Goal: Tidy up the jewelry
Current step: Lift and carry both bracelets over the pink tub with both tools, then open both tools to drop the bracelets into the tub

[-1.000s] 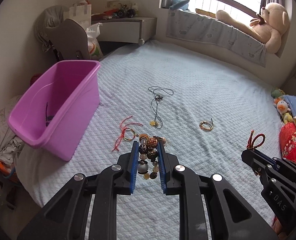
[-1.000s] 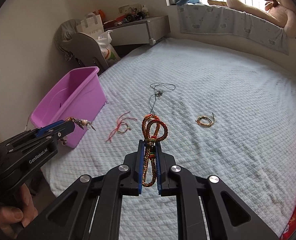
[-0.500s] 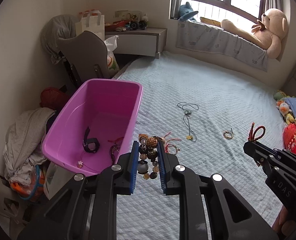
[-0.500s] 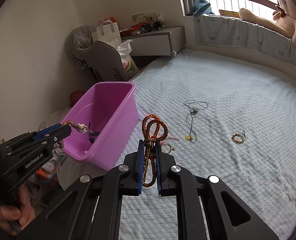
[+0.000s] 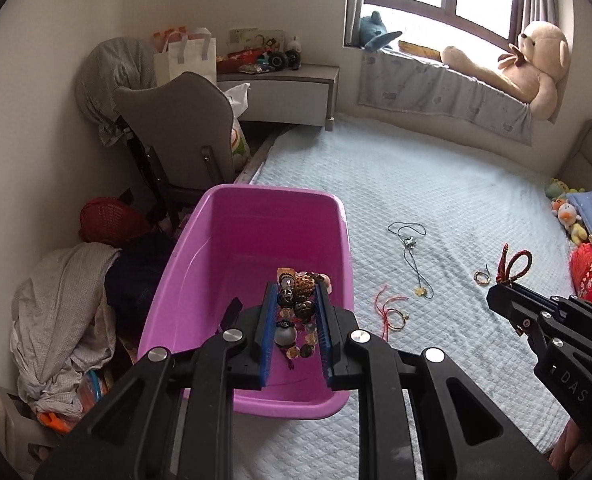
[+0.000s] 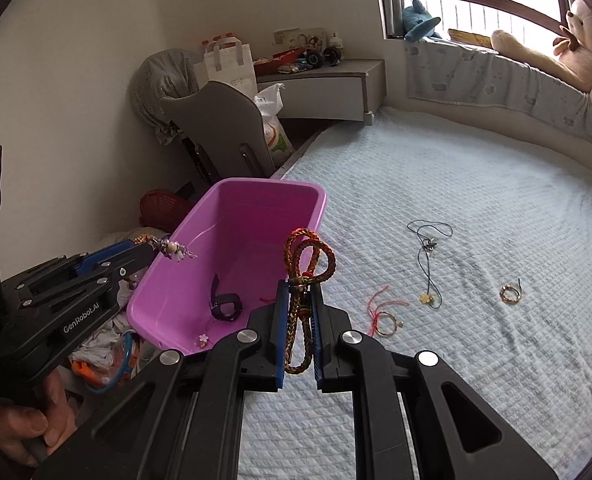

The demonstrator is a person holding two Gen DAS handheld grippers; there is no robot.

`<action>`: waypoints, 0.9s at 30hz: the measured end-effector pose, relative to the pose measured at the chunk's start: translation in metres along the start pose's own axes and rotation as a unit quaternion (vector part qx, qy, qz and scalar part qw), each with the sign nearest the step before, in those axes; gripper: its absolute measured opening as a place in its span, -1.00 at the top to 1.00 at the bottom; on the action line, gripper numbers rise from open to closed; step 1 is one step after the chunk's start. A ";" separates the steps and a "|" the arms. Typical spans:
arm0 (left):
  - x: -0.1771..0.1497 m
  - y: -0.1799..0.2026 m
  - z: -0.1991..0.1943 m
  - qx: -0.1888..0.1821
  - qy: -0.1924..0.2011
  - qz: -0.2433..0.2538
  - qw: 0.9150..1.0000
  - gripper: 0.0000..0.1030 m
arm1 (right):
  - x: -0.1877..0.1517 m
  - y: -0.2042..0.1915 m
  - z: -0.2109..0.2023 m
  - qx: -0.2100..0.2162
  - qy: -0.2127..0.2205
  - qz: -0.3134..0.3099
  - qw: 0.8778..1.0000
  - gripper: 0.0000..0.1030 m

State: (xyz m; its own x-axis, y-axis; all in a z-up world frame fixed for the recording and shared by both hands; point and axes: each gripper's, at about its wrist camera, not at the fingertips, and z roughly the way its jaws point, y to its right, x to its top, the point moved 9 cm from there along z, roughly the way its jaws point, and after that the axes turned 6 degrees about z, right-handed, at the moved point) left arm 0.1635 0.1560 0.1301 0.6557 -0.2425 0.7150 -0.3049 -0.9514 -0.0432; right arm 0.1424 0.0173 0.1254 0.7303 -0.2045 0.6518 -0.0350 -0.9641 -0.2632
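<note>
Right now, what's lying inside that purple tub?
In the purple tub, a dark strap-like band and a small flower charm lie on the bottom. The near corner is hidden behind the right gripper and its braided cord.

We see the purple bin (image 5: pixel 252 248) open from above; a chair (image 5: pixel 180 128) crowds its far side.

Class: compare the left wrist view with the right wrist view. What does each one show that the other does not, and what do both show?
Only the left wrist view shows the small plush toys at the bed's right edge. Only the right wrist view shows the dark strap in the purple bin and the hand holding the left gripper. Both show the bin, the beaded bracelet, the braided cord and the black necklace.
</note>
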 end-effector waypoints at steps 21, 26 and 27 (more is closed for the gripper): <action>-0.012 -0.088 0.098 -0.082 -0.060 0.083 0.991 0.64 | -0.012 -0.080 0.111 -0.074 -0.040 0.107 0.991 0.80; -0.029 -0.095 0.121 -0.086 -0.089 0.084 0.989 0.64 | -0.025 -0.086 0.145 -0.071 -0.074 0.127 0.987 0.80; -0.032 -0.096 0.126 -0.084 -0.095 0.086 0.988 0.64 | -0.028 -0.086 0.152 -0.071 -0.082 0.131 0.985 0.80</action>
State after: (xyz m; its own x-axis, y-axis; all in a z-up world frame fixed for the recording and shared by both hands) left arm 0.2590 0.2309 0.0231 0.6980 -0.4437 0.5620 -0.5225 -0.8523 -0.0239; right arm 0.2287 0.1314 0.0218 0.7834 -0.4305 0.4482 -0.3229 -0.8982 -0.2982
